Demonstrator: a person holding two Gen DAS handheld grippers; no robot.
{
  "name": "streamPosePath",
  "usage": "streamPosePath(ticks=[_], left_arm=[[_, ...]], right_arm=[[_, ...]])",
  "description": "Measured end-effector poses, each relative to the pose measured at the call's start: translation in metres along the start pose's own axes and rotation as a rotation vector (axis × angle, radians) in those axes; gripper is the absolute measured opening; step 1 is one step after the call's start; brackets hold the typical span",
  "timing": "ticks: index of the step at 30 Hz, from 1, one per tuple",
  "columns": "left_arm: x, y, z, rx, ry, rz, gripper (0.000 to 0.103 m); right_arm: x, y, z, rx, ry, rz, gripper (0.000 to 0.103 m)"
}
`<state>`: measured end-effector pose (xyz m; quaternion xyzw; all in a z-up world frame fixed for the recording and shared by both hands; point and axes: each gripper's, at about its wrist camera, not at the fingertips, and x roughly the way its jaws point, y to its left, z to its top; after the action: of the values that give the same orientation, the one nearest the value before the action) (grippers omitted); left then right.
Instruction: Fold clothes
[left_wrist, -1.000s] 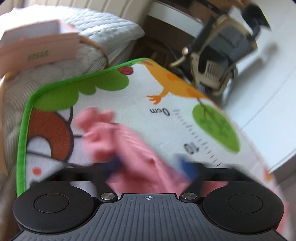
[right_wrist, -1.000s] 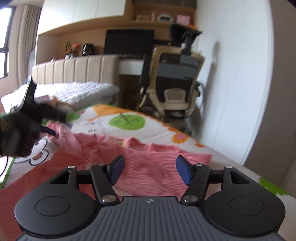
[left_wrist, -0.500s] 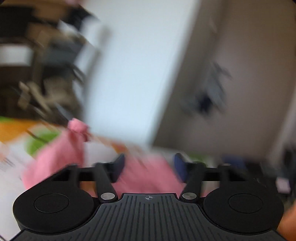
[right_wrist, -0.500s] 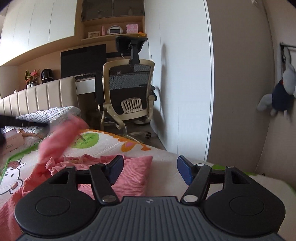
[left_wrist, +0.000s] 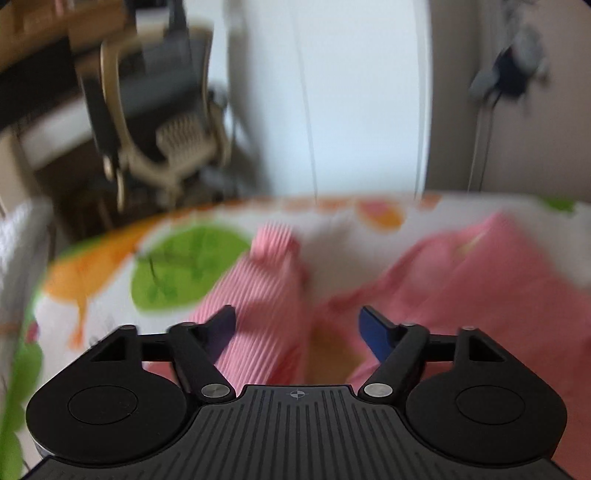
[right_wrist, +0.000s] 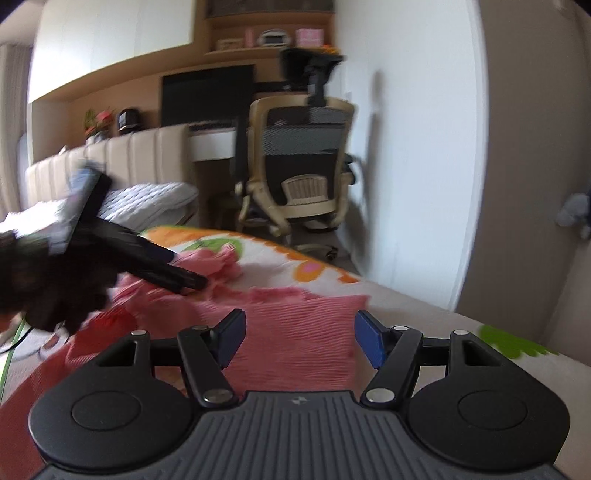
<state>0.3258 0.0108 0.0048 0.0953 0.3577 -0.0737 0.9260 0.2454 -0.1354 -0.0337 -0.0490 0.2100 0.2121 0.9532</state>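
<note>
Fold barely begun, in my judgement. The pink ribbed garment (right_wrist: 295, 332) lies rumpled on the cartoon-print play mat (left_wrist: 177, 269), one narrow part (left_wrist: 266, 295) stretched out apart from the body, no clean crease visible. My left gripper (left_wrist: 297, 326) hovers above it, jaws spread, empty; my right gripper (right_wrist: 299, 334) likewise released. Smoothing and folding remain.

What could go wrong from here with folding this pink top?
Both the left gripper and right gripper are open over the pink garment, so closing now may pinch several bunched layers. The sleeve lies crumpled and could fold crooked. Motion blur suggests fast movement, so a grab could miss the edge.
</note>
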Motion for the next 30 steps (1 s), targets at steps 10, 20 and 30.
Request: streamPosePath(ticks=[10, 20, 30], left_arm=[[-0.066, 0.091, -0.037, -0.312, -0.194, 0.021, 0.008], [-0.096, 0.126, -0.062, -0.442, -0.283, -0.069, 0.008], [-0.115, 0.117, -0.057, -0.478, -0.319, -0.138, 0.008]], right_arm=[[0.069, 0.11, 0.015, -0.269, 0.091, 0.227, 0.065], [0.101, 0.071, 0.059, -0.079, 0.026, 0.097, 0.011], [0.151, 0.123, 0.028, -0.122, 0.204, 0.242, 0.024]])
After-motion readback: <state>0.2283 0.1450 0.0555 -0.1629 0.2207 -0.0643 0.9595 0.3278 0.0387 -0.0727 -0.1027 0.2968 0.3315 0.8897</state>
